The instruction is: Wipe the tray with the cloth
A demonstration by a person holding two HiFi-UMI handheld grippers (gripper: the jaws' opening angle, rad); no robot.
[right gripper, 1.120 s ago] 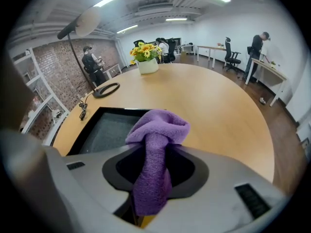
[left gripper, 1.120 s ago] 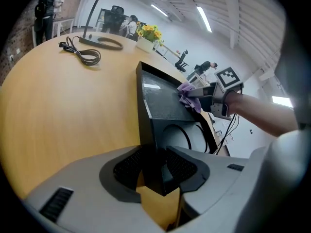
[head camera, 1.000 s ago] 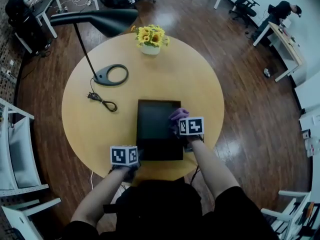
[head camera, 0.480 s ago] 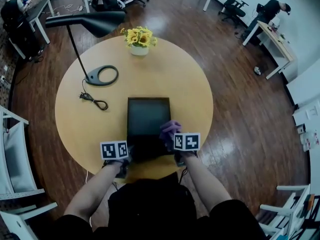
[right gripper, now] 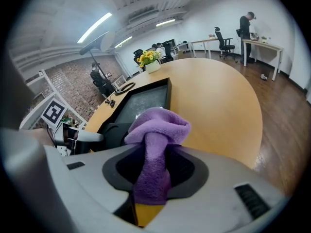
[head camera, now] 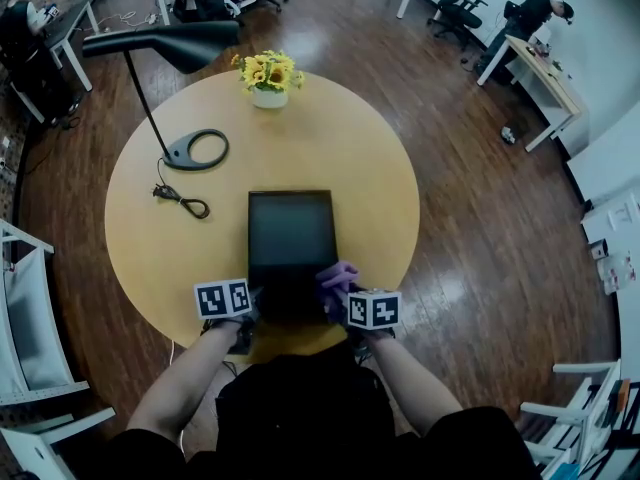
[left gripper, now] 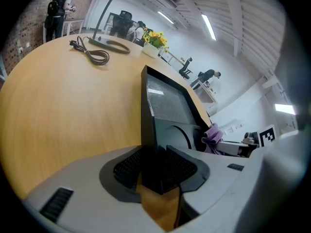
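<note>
A black rectangular tray (head camera: pixel 291 238) lies on the round wooden table (head camera: pixel 350 148), near its front edge. My left gripper (head camera: pixel 252 313) is shut on the tray's near left corner (left gripper: pixel 151 144); the tray rim stands between its pads in the left gripper view. A purple cloth (right gripper: pixel 156 144) is bunched in my right gripper (head camera: pixel 335 298), which is shut on it. In the head view the cloth (head camera: pixel 338 276) rests at the tray's near right corner. The cloth (left gripper: pixel 212 136) also shows past the tray (left gripper: pixel 167 101) in the left gripper view.
A black lamp base (head camera: pixel 196 149) with its coiled cord (head camera: pixel 180 200) stands at the table's left, its shade (head camera: pixel 165 43) overhanging. A vase of sunflowers (head camera: pixel 268 76) sits at the far edge. White chairs (head camera: pixel 30 308) stand at the left. People sit at distant desks (head camera: pixel 525 43).
My right gripper has drawn the purple cloth back along the tray's right side, from its middle to the near right corner. The left gripper has kept its hold on the tray's corner.
</note>
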